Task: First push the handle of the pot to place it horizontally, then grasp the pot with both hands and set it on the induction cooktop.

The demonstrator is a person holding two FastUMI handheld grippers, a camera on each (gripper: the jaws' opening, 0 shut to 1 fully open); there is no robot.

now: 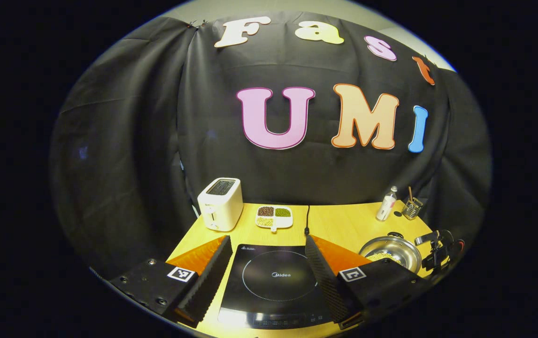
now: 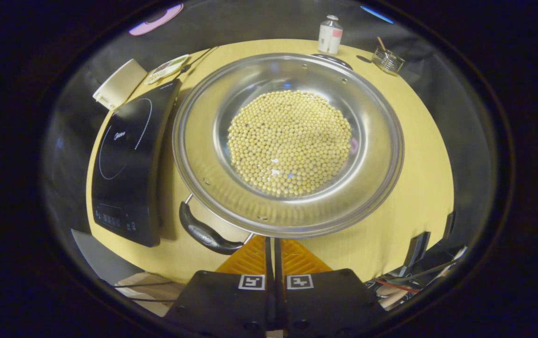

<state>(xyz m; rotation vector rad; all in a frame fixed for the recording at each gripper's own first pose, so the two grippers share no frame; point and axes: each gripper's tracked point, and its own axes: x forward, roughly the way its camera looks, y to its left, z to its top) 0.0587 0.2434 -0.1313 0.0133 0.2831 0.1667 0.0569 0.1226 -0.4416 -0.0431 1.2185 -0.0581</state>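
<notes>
The left gripper (image 1: 268,263) hangs with its jaws spread wide, holding nothing, above the induction cooktop (image 1: 273,281) at the desk's (image 1: 344,225) front edge. A toaster (image 1: 220,203) and a divided dish (image 1: 274,217) stand toward the back edge. The pot (image 2: 288,141), filled with pale beans (image 2: 290,141), sits just right of the cooktop, apart from it. The right gripper (image 2: 274,253) has its jaws pressed together, empty, at the pot's near rim beside the black handle (image 2: 205,232).

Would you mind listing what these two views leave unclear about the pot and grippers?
- Right gripper view: whether the right gripper touches the pot; the rim hides its fingertips.
- Right gripper view: the pot's far handle, mostly behind the rim.
- Left gripper view: the beans in the pot, too small.
</notes>
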